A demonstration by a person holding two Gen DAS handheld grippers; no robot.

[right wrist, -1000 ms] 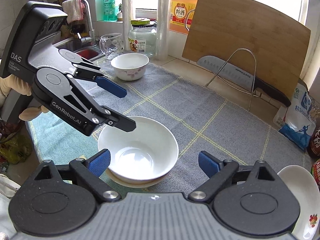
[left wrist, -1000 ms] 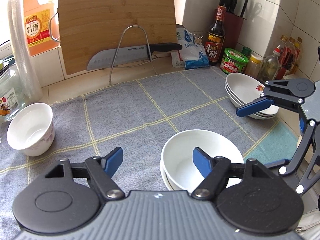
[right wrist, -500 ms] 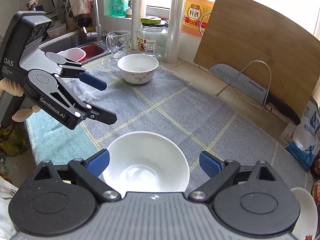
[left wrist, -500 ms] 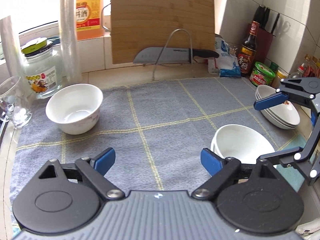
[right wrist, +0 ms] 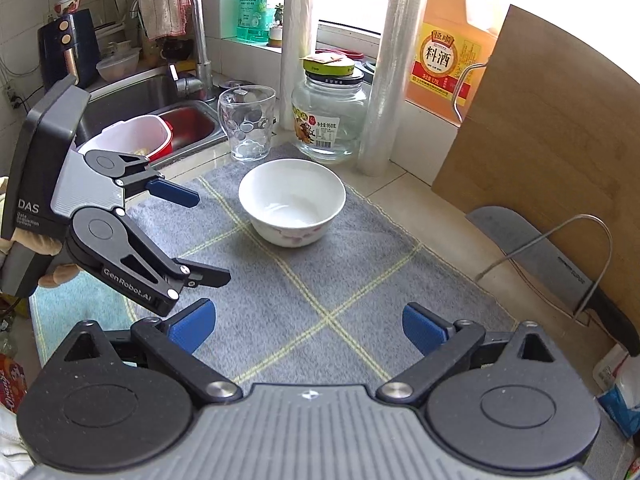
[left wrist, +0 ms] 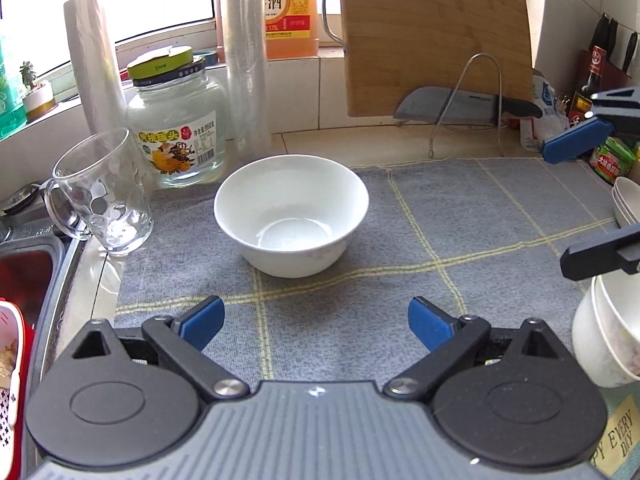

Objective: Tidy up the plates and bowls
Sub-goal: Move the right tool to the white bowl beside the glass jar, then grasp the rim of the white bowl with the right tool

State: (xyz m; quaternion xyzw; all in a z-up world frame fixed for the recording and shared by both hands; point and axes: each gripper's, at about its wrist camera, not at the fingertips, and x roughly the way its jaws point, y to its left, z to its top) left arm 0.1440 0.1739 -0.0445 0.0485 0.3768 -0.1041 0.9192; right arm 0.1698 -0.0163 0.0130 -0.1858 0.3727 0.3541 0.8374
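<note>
We have both tongs spread wide and holding nothing. Our left tongs point straight at the single white bowl, which stands upright on the grey cloth covering the worktop, just in front of the glass jar and beside the glass mug; our right tongs face it from farther off. We judge the bowl to be glazed ceramic: stiff, moderately heavy, slick and breakable, so the rim is the place to pinch, one finger inside the wall and one outside, with a firm hold. Counting: one loose bowl, one pile of at least two nested bowls at the right edge, and one pile of plates behind, at least two, partly cut off.
</note>
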